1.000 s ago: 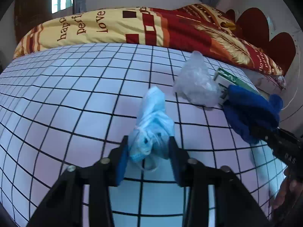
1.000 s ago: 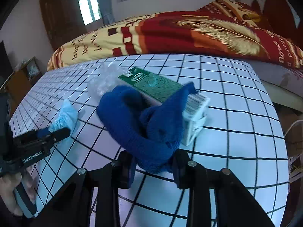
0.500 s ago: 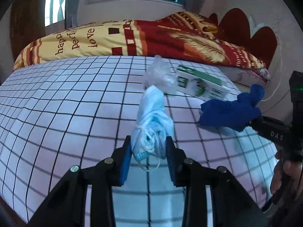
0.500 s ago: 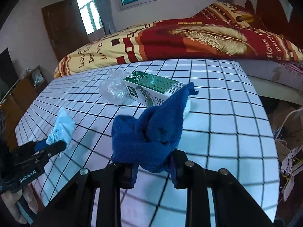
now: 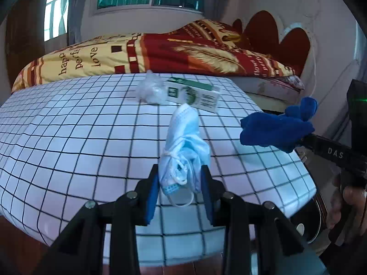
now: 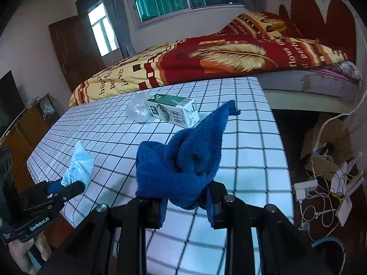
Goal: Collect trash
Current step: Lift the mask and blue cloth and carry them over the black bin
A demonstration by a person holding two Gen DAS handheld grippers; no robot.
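Observation:
My left gripper [image 5: 180, 183] is shut on a crumpled light-blue face mask [image 5: 183, 146] and holds it above the checked table [image 5: 68, 137]. It also shows in the right wrist view [image 6: 79, 165]. My right gripper [image 6: 185, 202] is shut on a blue cloth [image 6: 183, 153], held above the table's right side; the cloth also shows in the left wrist view [image 5: 277, 126]. A green and white carton [image 5: 195, 92] and a crumpled clear plastic bag [image 5: 150, 89] lie on the far part of the table.
A bed with a red and yellow blanket [image 6: 206, 64] stands behind the table. Cables and boxes [image 6: 325, 171] lie on the floor to the right. A dark round rim [image 5: 314, 220] shows below the table's right edge.
Both grippers have risen and pulled back from the table, lifting the mask and the blue cloth off it. The cloth has come away from the carton.

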